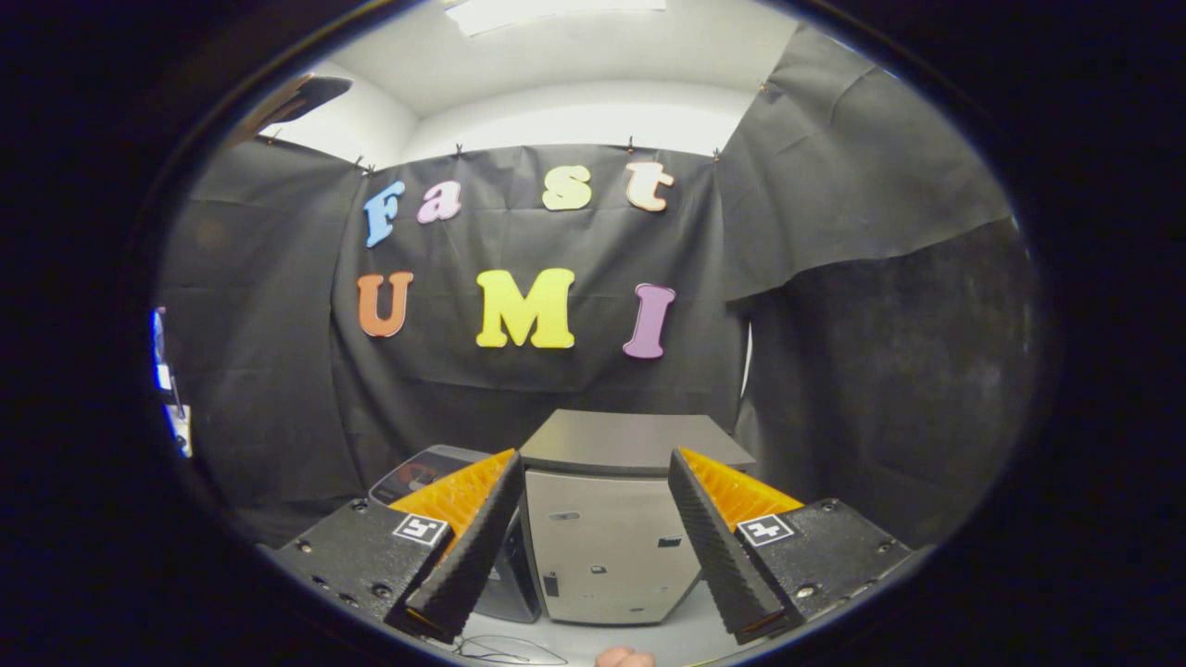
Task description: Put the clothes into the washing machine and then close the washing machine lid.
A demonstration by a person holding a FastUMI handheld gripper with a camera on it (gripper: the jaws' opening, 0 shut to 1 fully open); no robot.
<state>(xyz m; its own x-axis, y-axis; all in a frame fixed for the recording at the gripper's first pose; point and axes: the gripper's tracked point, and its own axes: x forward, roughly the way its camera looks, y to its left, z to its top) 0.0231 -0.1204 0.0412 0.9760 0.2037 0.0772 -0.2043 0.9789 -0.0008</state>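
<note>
**A:** Where was your gripper [598,547] at that moment?

**B:** You held it up in the air with its fingers [473,547] spread wide apart, grasping nothing. It faced the black cloth wall of the booth, roughly level.

**A:** And the washing machine?

**B:** You had the washing machine [611,528] straight ahead, framed in the gap between the two fingers and standing beyond them on the pale tabletop [686,639]. It was a light, boxy unit, and its dark lid [635,443] lay flat across the top, so it looked closed from where you were. Neither finger touched it.

**A:** Anything beside it?

**B:** Just behind your left finger there was a dark object [426,468] with a rounded top, sitting right next to the machine's left side. The finger hid most of it, so I could not tell what it was.

**A:** Did you see the clothes?

**B:** I could not tell where they were from that angle.

**A:** Anything close to you?

**B:** A thin wire [510,650] lay on the tabletop near the base of the fingers, and a fingertip of your hand [625,659] showed just beside it, below the machine.
</note>
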